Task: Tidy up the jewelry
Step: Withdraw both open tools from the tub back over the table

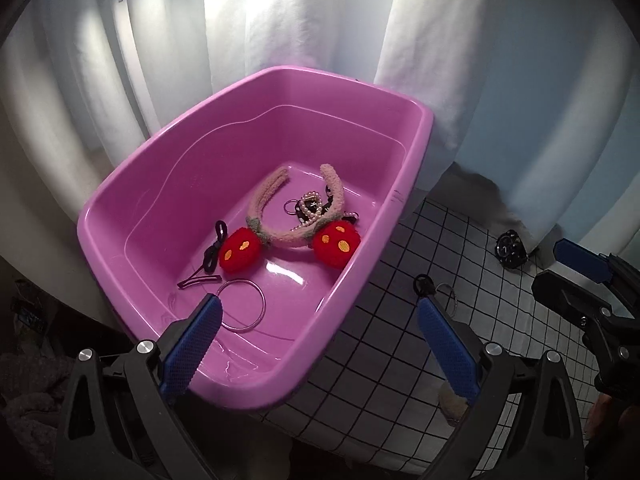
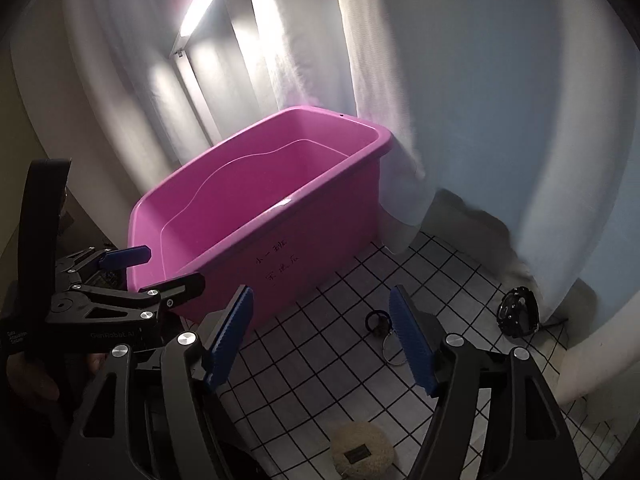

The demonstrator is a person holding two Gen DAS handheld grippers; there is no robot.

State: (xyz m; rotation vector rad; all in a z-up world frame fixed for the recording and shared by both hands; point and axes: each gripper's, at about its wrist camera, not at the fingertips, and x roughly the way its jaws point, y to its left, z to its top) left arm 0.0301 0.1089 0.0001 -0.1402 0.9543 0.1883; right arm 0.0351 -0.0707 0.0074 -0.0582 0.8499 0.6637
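In the left wrist view the left gripper (image 1: 318, 332) fills the bottom of the frame, its blue fingers (image 1: 192, 344) spread wide with nothing between them. The left finger hangs over the near corner of the pink tub (image 1: 132, 216); the right one sits over the checked cloth (image 1: 400, 320) outside the tub. Just past the left fingertip, on the tub floor, lies a thin metal bangle (image 1: 242, 306). Beyond it are a dark hair clip (image 1: 200, 280) and a black hair tie (image 1: 216, 244), then a fuzzy headband (image 1: 280, 224) with two red strawberry pom-poms, and a heap of pearl beads (image 1: 310, 210) inside its arch. Right at the tip of the right finger, on the cloth, lie a small black ring (image 1: 424, 285) and a wire hoop (image 1: 450, 298). Farther right a black watch (image 1: 511, 249) lies by the white curtain (image 1: 320, 16).

In the right wrist view the right gripper (image 2: 322, 332) is also open and empty, above the cloth at centre bottom. The black ring and wire hoop lie just inside its right finger (image 2: 410, 344), not touched. A round fuzzy pad (image 2: 362, 450) lies below, near the frame's bottom edge. The left gripper shows at the left edge beside the tub, which fills mid-frame.
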